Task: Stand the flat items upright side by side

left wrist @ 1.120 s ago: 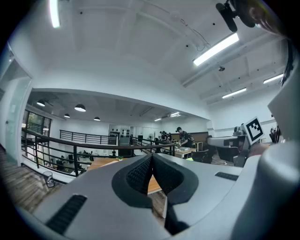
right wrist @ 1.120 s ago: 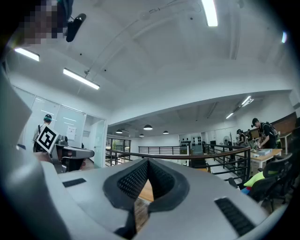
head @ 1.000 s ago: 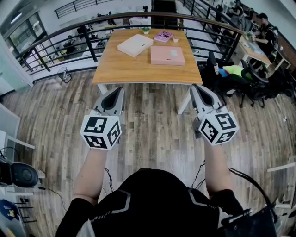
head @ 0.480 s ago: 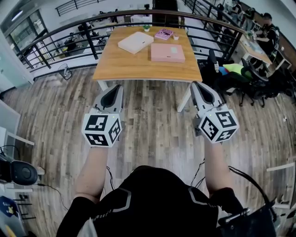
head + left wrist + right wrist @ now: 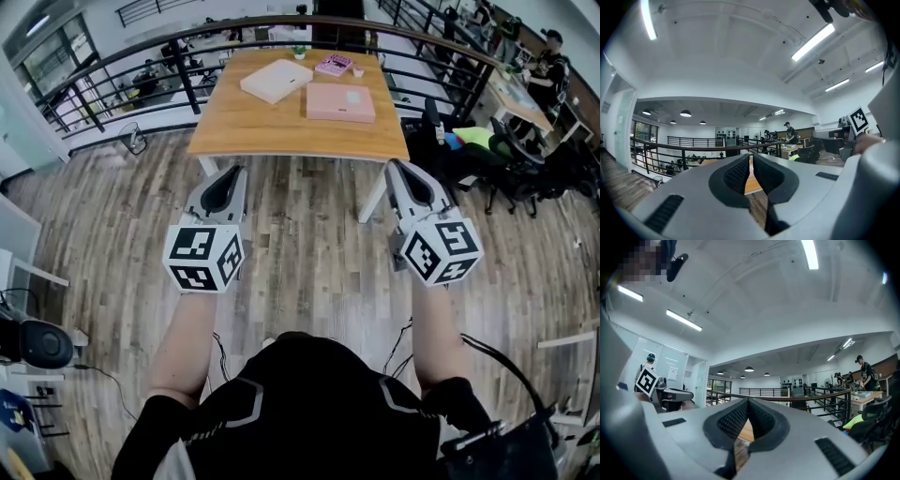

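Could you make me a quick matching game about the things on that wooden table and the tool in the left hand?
1 left box
2 right box
3 small item at far edge
4 left gripper

a plain pink
b jaws shut, empty
c cream
d pink, patterned

Pairs: 1-c, 2-a, 3-d, 4-b

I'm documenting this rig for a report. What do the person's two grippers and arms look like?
Both the left gripper and right gripper are light grey, tapered shells with black knurled pads. Each carries a white cube printed with black square markers. Thin black cables trail beneath the wrists. The person wears a black top with pale piping; forearms are bare.
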